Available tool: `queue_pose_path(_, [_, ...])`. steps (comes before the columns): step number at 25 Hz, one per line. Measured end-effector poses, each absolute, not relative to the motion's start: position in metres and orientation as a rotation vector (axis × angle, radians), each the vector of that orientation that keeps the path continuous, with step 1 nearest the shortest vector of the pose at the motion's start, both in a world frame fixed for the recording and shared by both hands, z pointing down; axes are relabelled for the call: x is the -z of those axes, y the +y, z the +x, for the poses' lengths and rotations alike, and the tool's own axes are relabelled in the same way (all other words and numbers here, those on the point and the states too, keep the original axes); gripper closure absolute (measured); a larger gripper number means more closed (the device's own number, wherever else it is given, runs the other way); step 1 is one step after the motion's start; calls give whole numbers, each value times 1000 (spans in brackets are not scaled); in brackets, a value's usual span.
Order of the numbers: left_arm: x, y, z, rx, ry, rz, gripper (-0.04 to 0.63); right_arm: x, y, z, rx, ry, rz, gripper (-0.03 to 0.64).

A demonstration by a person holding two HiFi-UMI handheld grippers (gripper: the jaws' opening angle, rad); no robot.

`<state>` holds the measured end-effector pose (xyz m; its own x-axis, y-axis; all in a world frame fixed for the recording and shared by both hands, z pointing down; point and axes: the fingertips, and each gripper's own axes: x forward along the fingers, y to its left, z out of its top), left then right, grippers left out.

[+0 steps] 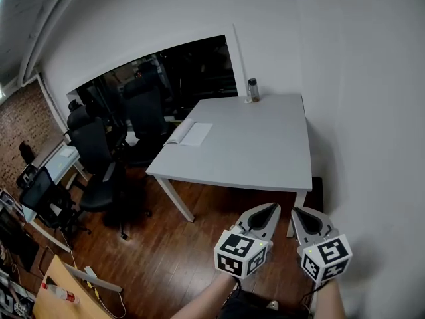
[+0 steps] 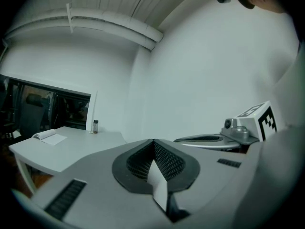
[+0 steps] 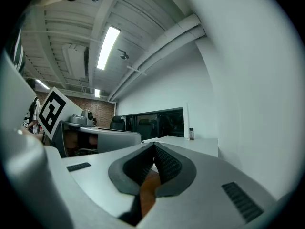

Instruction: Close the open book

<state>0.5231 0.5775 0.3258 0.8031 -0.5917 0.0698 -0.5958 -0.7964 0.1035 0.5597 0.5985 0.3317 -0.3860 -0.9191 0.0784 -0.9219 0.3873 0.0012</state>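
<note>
**A:** Book first: which way does it lie from the claws?

**B:** The open white-paged book [image 1: 189, 133] lies flat by the left edge of the white rectangular tabletop [image 1: 265, 151], ahead of both claws and off to their left.

**A:** And its long axis?

**B:** The spine seems to run along that left edge (so a page would have to swing across it, toward or away from the tabletop's middle).

**A:** Which claw is nearer?

**B:** By my judgement the left claw [image 1: 269, 208], since it is on the book's side. The right claw [image 1: 300, 212] hangs just beside it. Both are off the tabletop's near edge, well apart from the book. Each has its jaws pressed together with nothing between them.

**A:** Any containers?

**B:** One: a small clear bottle with a dark cap [image 1: 253, 90], upright at the tabletop's far edge. It is too small to tell what is inside.
</note>
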Motion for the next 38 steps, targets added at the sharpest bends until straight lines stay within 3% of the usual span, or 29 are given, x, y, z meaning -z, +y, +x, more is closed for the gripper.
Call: queue_pose_path(38, [-374, 256, 178, -73, -1432, 2532, 591, -371, 263, 231, -102, -2740, 1126, 615])
